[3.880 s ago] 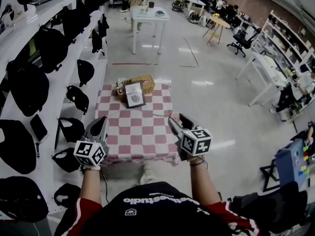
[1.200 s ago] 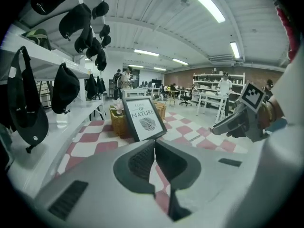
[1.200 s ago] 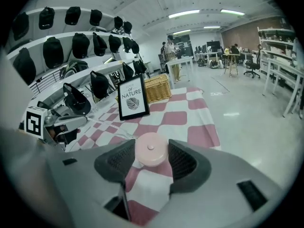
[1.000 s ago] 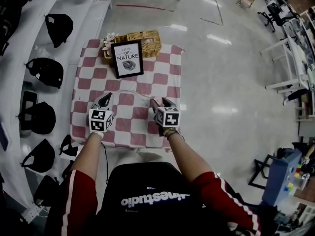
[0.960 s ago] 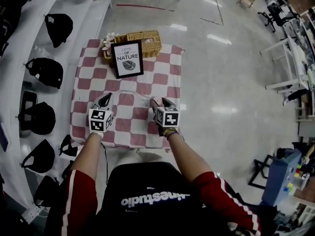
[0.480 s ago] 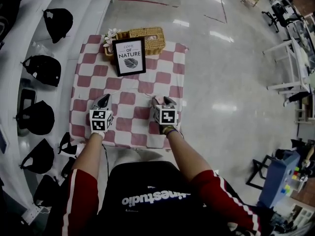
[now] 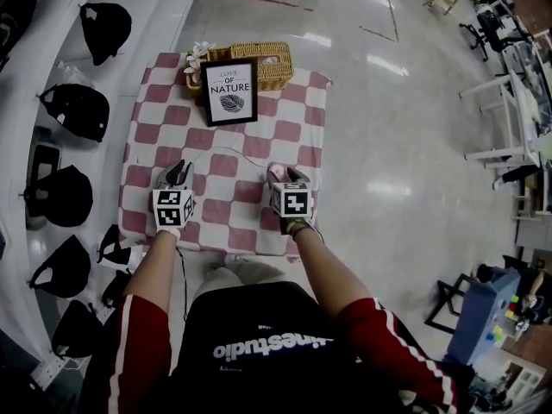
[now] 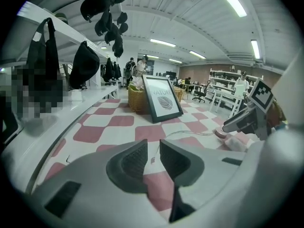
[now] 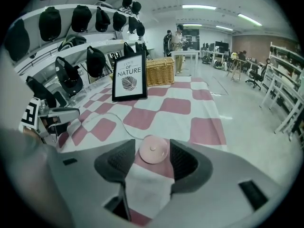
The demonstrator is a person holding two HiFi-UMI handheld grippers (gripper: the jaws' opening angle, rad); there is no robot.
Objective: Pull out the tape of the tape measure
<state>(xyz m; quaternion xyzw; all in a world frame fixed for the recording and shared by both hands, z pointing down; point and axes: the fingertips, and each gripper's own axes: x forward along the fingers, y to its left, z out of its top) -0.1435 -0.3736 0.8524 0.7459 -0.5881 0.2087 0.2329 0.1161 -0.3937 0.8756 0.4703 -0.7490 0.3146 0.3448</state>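
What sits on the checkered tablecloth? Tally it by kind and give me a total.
pink tape measure: 1
framed sign: 1
wicker basket: 1
white flower bunch: 1
Total: 4

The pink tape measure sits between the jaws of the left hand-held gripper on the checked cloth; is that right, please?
Not quite. The pink tape measure sits between the jaws of the right hand-held gripper, not the left, on the checked cloth. The right gripper view shows the round case right at that gripper's jaw tips.
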